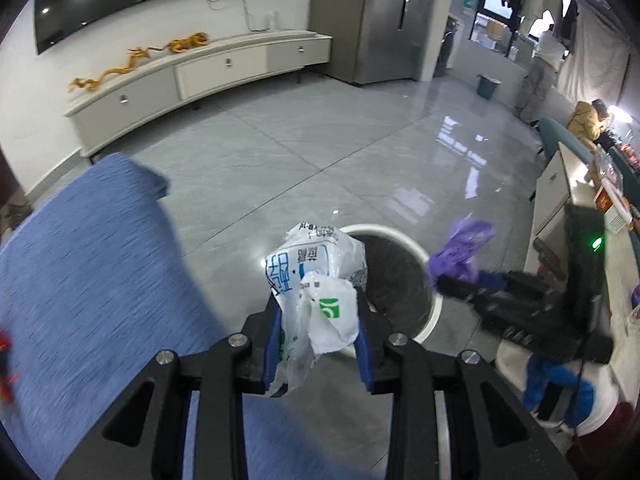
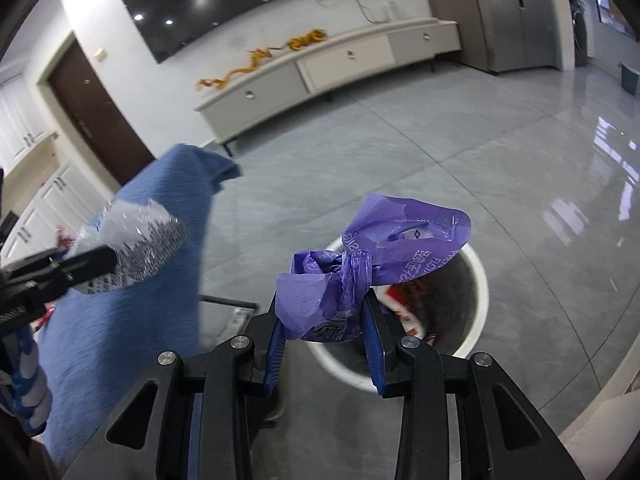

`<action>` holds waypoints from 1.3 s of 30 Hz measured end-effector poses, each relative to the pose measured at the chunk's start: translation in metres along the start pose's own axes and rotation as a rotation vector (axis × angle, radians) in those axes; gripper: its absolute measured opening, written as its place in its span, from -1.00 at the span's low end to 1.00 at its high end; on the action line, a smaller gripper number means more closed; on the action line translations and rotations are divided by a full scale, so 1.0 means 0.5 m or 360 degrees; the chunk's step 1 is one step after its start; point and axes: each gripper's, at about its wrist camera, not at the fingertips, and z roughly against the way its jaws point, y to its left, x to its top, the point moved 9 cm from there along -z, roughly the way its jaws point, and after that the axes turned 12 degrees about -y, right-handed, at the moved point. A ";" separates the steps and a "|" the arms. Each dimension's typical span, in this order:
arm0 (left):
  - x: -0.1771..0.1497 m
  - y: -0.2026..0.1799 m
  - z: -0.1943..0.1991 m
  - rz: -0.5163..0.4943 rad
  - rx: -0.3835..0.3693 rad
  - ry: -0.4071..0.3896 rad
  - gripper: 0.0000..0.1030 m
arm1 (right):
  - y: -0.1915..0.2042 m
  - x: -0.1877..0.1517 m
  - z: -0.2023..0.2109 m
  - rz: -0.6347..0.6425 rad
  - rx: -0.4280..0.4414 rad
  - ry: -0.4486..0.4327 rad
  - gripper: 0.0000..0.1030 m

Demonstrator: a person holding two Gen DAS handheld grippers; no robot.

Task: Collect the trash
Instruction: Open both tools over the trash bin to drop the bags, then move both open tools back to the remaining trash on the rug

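Observation:
My left gripper (image 1: 320,304) is shut on a crumpled white plastic bag (image 1: 316,276) with blue and green print, held above the near left rim of a round white trash bin (image 1: 430,316) on the floor. My right gripper (image 2: 322,316) is shut on a crumpled purple plastic bag (image 2: 384,252), held over the near left rim of the same bin (image 2: 478,292), which holds some red and white trash. The right gripper with the purple bag (image 1: 460,248) shows in the left wrist view, right of the bin. The left gripper with the white bag (image 2: 132,244) shows in the right wrist view at far left.
A blue cloth-covered surface (image 1: 88,280) lies to the left, its corner (image 2: 188,184) hanging by the bin. Grey tiled floor (image 1: 320,140) stretches ahead to a white TV cabinet (image 1: 192,76). A desk (image 1: 576,200) with clutter stands right; people (image 1: 540,76) are far back.

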 end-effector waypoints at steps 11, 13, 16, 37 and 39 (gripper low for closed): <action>0.055 -0.062 -0.117 0.0105 -0.0108 -0.0021 0.31 | -0.062 -0.004 -0.079 0.0005 -0.0141 0.0071 -0.06; 0.054 -0.059 -0.110 0.0104 -0.0110 -0.0040 0.31 | -0.073 -0.007 -0.079 0.0000 -0.0161 0.0076 -0.06; 0.053 -0.050 -0.081 0.0081 -0.0095 -0.0097 0.31 | -0.078 -0.010 -0.067 -0.0008 -0.0172 0.0075 -0.06; -0.027 0.081 0.300 0.0033 0.0111 -0.0287 0.31 | 0.142 0.094 0.229 0.0191 0.0017 -0.0305 -0.06; -0.041 0.102 0.338 0.0035 0.0148 -0.0318 0.31 | 0.176 0.110 0.257 0.0222 0.0038 -0.0349 -0.06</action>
